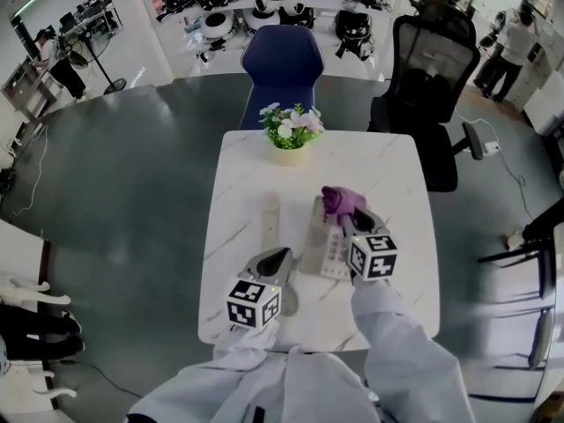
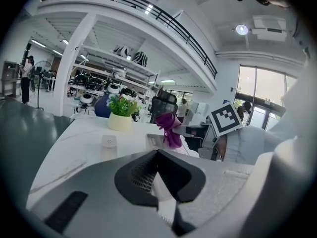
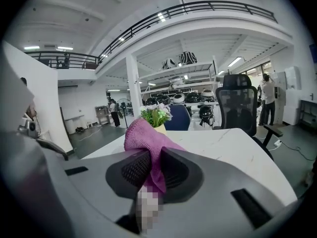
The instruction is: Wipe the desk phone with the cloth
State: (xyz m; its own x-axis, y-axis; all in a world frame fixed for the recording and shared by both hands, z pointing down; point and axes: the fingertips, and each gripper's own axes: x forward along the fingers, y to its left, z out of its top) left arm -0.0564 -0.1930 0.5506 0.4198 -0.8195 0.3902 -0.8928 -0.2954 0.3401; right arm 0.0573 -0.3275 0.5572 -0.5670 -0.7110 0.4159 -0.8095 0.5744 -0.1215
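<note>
Cloth (image 1: 342,201), purple and bunched, sat clamped in our right tongs (image 1: 345,218), which we held over the far end of the desk phone (image 1: 328,245). The phone lay near the middle of the white worktop (image 1: 397,192), its long axis running away from us toward the flower pot (image 1: 289,152) at the far edge, leaning slightly right. Its handset (image 1: 271,221) lay off the base just to the left, roughly parallel to it and also pointing away from us. We kept our left tongs (image 1: 275,258) low over the worktop near the handset's closer end, tips drawn together on nothing.
</note>
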